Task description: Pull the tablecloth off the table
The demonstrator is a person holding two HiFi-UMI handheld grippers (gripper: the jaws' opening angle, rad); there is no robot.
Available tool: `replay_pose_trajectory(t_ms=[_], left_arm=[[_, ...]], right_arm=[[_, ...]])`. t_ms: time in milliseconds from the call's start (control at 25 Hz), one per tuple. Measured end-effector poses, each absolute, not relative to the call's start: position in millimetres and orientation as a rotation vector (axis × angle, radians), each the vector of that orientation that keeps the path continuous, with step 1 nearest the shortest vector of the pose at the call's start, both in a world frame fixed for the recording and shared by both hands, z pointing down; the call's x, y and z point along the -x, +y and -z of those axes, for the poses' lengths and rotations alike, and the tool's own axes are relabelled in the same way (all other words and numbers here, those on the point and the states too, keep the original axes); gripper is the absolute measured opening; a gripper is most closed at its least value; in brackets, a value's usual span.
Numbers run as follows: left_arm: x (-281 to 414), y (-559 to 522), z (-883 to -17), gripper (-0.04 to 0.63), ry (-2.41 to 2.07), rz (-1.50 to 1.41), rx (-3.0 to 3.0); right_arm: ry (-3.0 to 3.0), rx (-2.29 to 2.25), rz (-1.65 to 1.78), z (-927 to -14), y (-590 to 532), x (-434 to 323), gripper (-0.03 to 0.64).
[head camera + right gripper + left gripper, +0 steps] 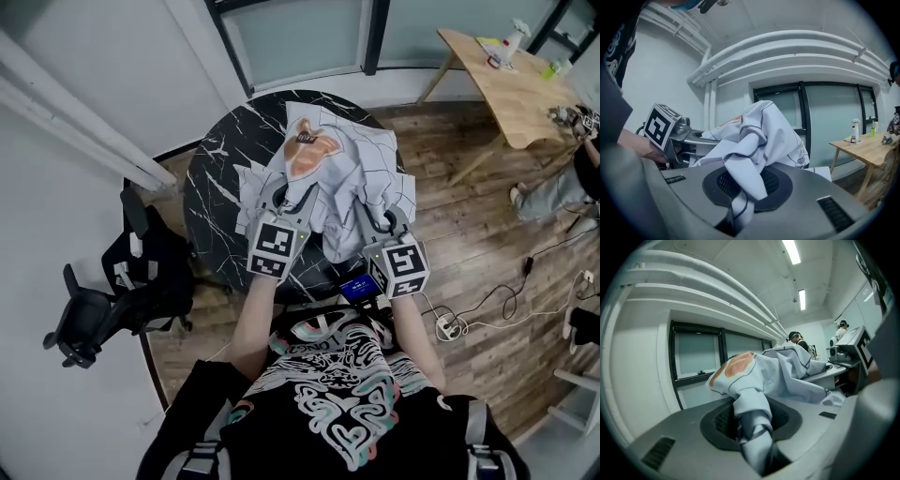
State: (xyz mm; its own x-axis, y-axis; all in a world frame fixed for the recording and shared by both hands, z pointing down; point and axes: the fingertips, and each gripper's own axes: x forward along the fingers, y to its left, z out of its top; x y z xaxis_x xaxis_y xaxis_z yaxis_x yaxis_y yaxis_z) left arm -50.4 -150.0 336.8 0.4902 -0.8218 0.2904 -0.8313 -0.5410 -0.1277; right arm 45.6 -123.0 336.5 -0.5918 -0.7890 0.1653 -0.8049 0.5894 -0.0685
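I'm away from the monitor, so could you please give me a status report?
Left gripper, right gripper: both shut on tablecloth. Tablecloth bunched, table partly bare. Nothing seen blocking.

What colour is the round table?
The table is black with white marble veins, clearest in the head view.

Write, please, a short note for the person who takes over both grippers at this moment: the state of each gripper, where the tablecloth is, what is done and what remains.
Left gripper: shut on a twisted fold of the tablecloth.
Right gripper: shut on another fold of the same cloth.
Cloth: bunched in a heap on the round black table, with its orange patch on top. The left part of the tabletop is already bare.
Done: cloth gripped by both grippers and gathered.
Left: the cloth is not yet off. Probably draw both grippers toward the body until it leaves the table.
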Motion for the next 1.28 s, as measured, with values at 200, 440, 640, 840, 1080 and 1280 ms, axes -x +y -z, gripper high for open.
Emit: replay_pose_trajectory(t_ms=[200,440,640,840,1080,1280], left_arm=[[51.6,-161.5,-329.3,0.135,-1.502,-0.474,-2.697],[51.8,-164.3,-325.6,0.135,-1.513,-0.464,-2.718],[52.7,-164.2,-323.9,0.133,-1.521,-0.454,-2.722],[49.4,-165.7,-325.7,0.133,-1.516,-0.462,-2.721],[50.9,-168.7,-328.5,0.133,-1.518,-0.472,-2.712],[50.3,-168.9,-330.3,0.132,-1.528,-0.478,-2.705]], right_arm=[[-2.702,-1.364,-0.177,-329.0,-136.0,-44.1,0.052],[-2.712,-1.379,-0.159,-327.0,-139.3,-43.4,0.051],[-2.716,-1.383,-0.148,-325.2,-140.0,-42.4,0.051],[-2.702,-1.385,-0.133,-328.1,-142.6,-44.7,0.051],[-2.704,-1.377,-0.142,-330.6,-146.3,-43.1,0.048],[-2.698,-1.363,-0.138,-332.4,-148.2,-44.1,0.048]])
